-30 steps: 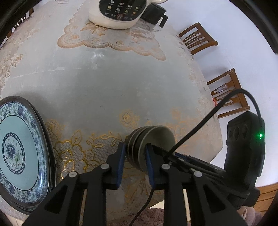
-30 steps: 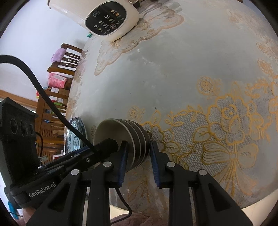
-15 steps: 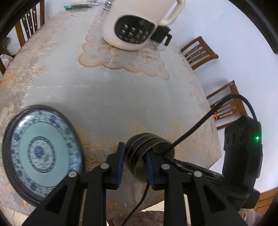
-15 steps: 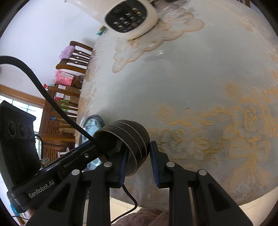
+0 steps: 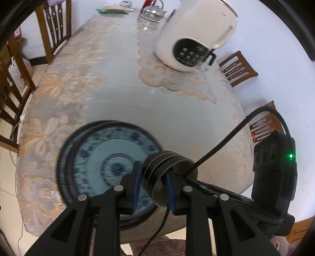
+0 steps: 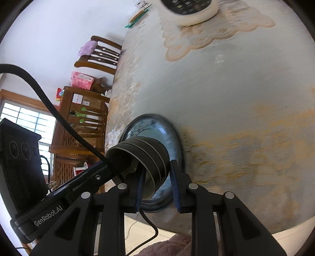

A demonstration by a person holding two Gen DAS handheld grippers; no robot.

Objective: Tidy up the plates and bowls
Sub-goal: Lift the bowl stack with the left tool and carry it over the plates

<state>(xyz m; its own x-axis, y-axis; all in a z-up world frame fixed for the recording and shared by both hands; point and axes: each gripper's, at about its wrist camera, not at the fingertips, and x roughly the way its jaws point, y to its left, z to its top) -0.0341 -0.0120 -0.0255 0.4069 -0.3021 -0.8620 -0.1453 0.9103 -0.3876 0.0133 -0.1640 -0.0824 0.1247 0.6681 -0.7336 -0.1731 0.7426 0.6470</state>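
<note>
A: What are the two tools carrying?

B: A stack of dark, round bowls (image 5: 167, 173), nested one inside another, with ridged outer rims and a paler inside. Three or four rims show; I cannot count them for sure. The stack is tipped on its side, mouth turned toward the right tool.

A: How is it held?

B: The left tool (image 5: 152, 184) has its blue-padded fingers narrowed on the rim wall, one pad outside and one inside the mouth. The right tool (image 6: 156, 184) grips the opposite rim the same way, its jaws narrow and pressing on the stack.

A: Where is the stack?

B: In the air, above the near edge of the surface (image 5: 122, 94), which wears a pale lace cloth with gold flowers. It hangs over the near side of a round blue-and-white patterned plate (image 5: 110, 163) with a dark rim. That plate lies flat near the near edge, and seems to sit on another dark-rimmed plate; blur makes that uncertain.

A: Anything else?

B: A cream electric cooker with a black button panel (image 5: 193, 37) stands on a lace doily toward the far right side of the surface. A steel kettle (image 5: 153, 11) is at the far edge. Brown wooden chairs (image 5: 238, 69) stand around.
</note>
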